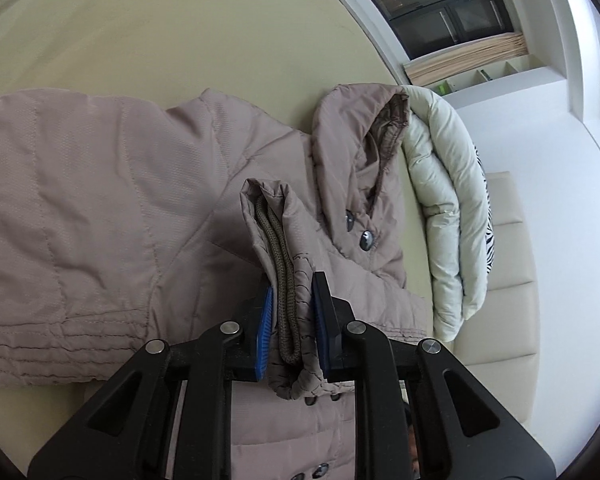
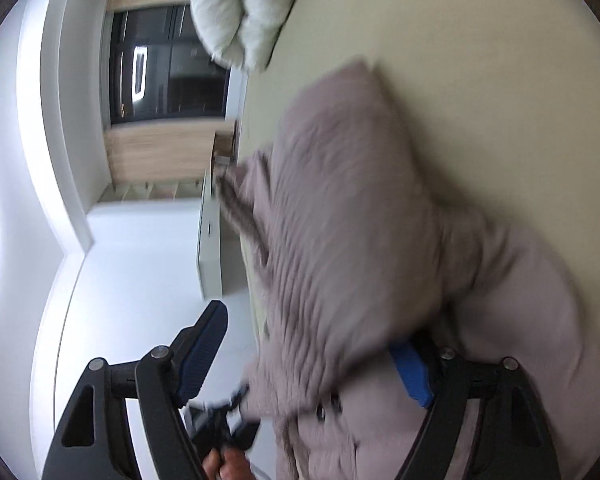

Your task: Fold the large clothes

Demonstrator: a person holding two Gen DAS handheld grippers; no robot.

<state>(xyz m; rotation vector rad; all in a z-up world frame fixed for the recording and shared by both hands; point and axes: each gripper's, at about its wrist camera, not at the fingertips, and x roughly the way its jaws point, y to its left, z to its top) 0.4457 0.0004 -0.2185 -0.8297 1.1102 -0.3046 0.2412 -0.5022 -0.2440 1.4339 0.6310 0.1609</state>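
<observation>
Pale green bed (image 1: 148, 28), window behind. Spread across it, a taupe padded jacket (image 1: 80, 208). Left tool (image 1: 290, 320) clamped on the sleeve cuff (image 1: 278, 256); right tool (image 2: 312, 364) spread wide, jacket fabric loose between its pads, nothing pinched. Probably soft, puffy, light, slippery-shelled: best taken at cuff, hem or seams. White duvet (image 1: 440, 216) bunched beside the hood (image 1: 360, 128), crowding that end.
</observation>
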